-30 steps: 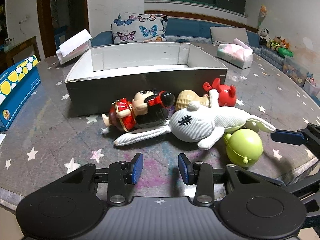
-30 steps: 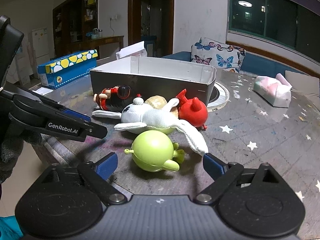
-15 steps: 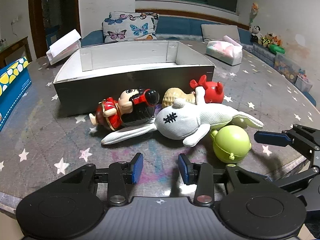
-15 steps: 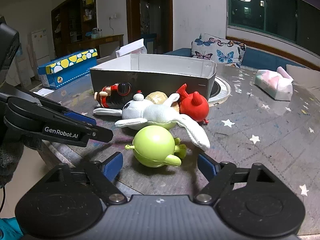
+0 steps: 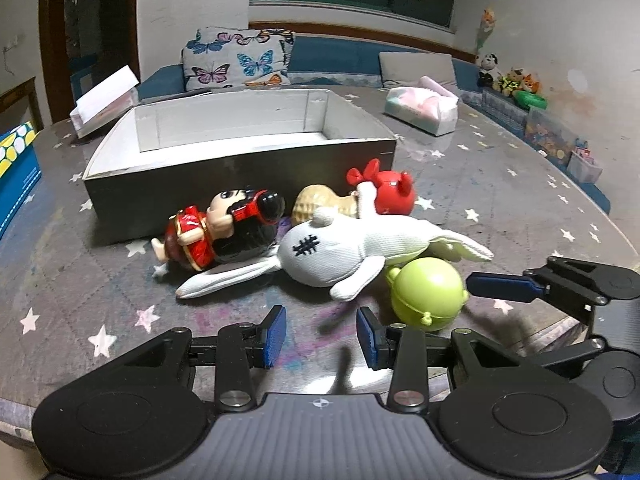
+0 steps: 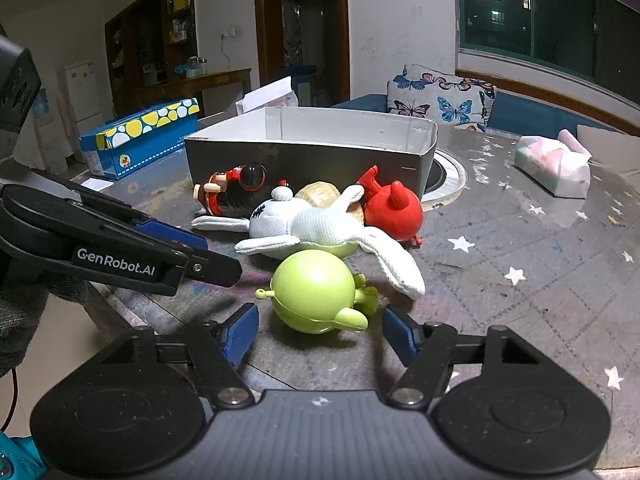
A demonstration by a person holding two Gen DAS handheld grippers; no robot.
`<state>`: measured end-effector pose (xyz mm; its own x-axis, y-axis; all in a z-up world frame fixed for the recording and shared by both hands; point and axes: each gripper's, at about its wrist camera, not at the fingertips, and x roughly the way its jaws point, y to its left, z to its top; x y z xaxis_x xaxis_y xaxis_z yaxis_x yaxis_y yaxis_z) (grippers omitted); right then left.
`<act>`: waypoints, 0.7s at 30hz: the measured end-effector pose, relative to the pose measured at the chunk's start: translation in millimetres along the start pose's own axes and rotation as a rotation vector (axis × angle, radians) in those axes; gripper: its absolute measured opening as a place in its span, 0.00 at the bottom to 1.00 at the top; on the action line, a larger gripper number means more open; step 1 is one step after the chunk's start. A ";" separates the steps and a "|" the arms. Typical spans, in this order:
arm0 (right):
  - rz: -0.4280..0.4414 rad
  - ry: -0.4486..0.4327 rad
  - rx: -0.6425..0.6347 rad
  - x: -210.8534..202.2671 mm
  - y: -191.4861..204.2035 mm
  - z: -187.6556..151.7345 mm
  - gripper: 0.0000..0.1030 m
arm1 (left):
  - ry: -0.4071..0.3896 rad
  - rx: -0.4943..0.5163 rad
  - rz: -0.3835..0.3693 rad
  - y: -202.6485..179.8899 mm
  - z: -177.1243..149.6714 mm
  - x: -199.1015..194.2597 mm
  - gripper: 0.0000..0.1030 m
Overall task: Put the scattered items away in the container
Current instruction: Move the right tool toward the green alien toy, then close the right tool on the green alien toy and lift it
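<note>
Green toy [image 6: 316, 290] near table edge [image 6: 132, 312], right gripper [image 6: 316, 332] fingers spread around it

The peanut toy [image 5: 320, 203] lies half hidden behind the white plush rabbit [image 5: 344, 248]; the blue box [image 5: 16, 176] is cut off at the frame's left edge.

On the tabletop [image 5: 100, 280], the toys lie in a cluster just before the box [image 5: 240, 168]. The doll [image 5: 224, 232] lies left, the plush rabbit [image 5: 340, 252] in the middle, the round toy [image 5: 426, 290] nearest right.
</note>
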<state>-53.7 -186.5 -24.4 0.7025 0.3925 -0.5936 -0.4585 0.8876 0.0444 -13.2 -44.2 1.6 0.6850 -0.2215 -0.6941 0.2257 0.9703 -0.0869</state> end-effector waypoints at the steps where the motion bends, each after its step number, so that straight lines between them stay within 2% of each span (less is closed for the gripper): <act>1: 0.001 -0.001 -0.001 0.0 0.0 0.1 0.67 | 0.000 0.002 -0.006 -0.9 0.4 -0.5 0.40; 14: 0.014 -0.002 -0.004 1.5 1.1 2.5 0.57 | -0.006 0.041 -0.121 -14.3 9.5 -5.7 0.40; 21: 0.023 0.000 -0.003 3.0 0.3 2.4 0.53 | 0.021 0.048 -0.171 -19.5 13.5 1.7 0.40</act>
<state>-50.4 -184.5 -24.3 0.6920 0.4128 -0.5922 -0.4761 0.8777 0.0555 -7.1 -64.8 11.8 0.6192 -0.3804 -0.6869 0.3705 0.9129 -0.1715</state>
